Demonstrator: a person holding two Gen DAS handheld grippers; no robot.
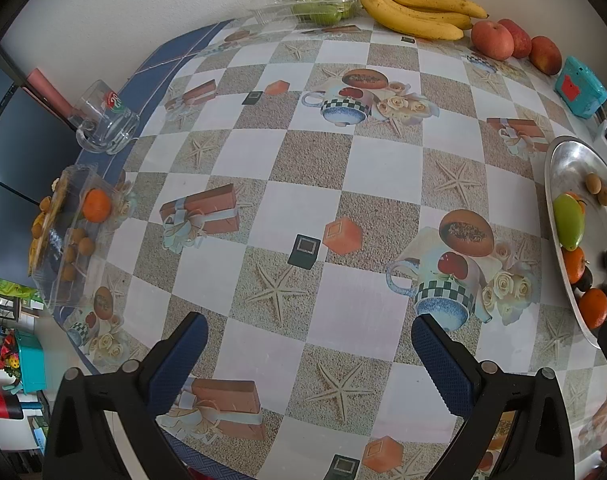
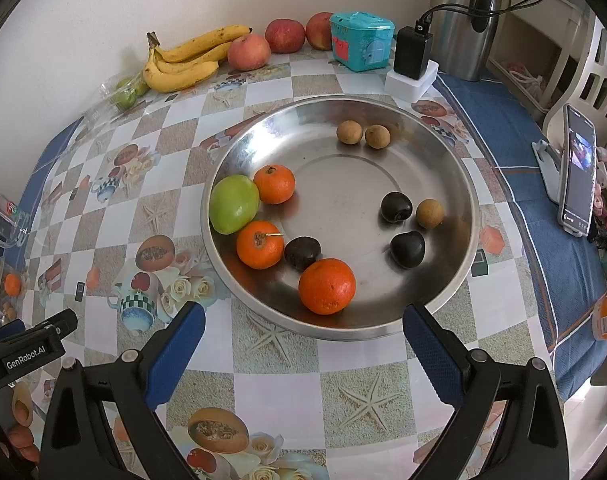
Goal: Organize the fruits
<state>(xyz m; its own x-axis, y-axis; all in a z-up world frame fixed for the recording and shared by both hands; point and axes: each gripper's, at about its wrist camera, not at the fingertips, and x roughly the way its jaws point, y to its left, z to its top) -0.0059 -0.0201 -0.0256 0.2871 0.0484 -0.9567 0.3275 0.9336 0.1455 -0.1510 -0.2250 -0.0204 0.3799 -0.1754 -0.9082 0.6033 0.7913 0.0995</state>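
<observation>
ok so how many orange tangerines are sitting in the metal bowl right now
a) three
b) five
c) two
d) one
a) three: the right wrist view shows the metal bowl holding one tangerine beside the green fruit, a second tangerine just below it, and a third tangerine near the front rim.

1. You are facing open tablecloth [image 1: 303,184] ahead of the left gripper [image 1: 309,354], its jaws spread and empty.
2. The steel plate [image 2: 459,184] is lying just ahead of the right gripper [image 2: 303,344], with fruit crowding its left side.
3. A glass mug [image 1: 105,124] and a plastic box [image 1: 63,240] are crowding the table's left edge.
</observation>
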